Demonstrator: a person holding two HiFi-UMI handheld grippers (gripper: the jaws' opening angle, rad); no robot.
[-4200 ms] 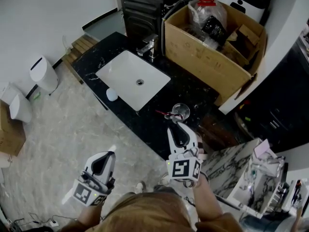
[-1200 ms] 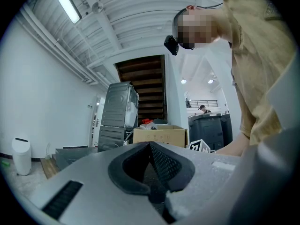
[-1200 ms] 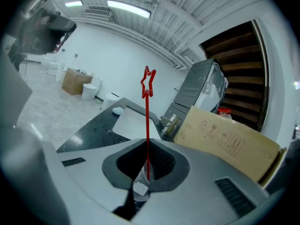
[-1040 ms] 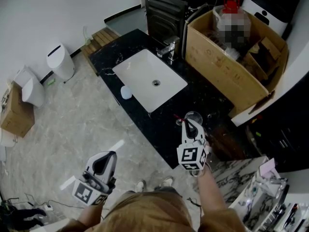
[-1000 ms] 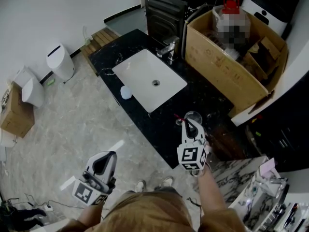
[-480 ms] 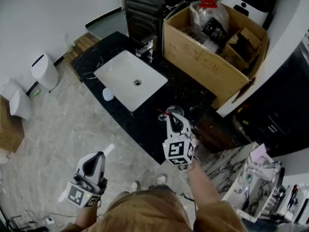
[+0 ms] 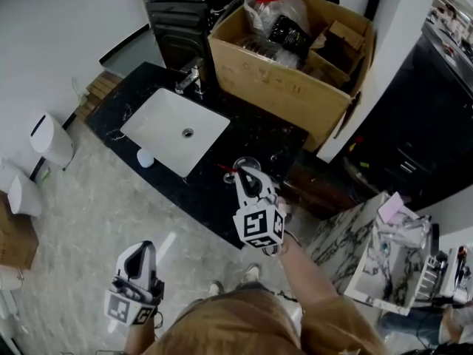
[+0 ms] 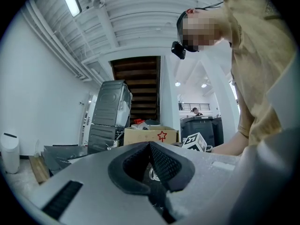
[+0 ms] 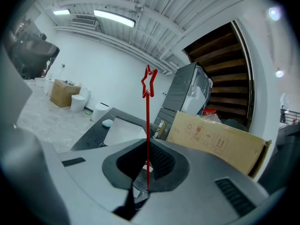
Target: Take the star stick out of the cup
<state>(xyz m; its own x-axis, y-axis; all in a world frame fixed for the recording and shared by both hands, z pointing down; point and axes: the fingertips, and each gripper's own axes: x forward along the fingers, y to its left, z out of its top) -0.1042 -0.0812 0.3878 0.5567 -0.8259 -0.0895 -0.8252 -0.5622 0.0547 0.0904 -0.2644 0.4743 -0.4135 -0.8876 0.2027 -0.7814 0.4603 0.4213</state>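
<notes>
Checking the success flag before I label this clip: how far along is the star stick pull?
Done: the right gripper is shut on the star stick, which stands upright, star on top. In hand: the lift, with the gripper just over the cup. Remaining: clearing the cup; I cannot tell whether the stick's lower end is out. The left gripper is empty, off to the side.

White sink (image 7: 176, 130) in black counter (image 7: 257, 143), cardboard box (image 7: 282, 87) just beside
</notes>
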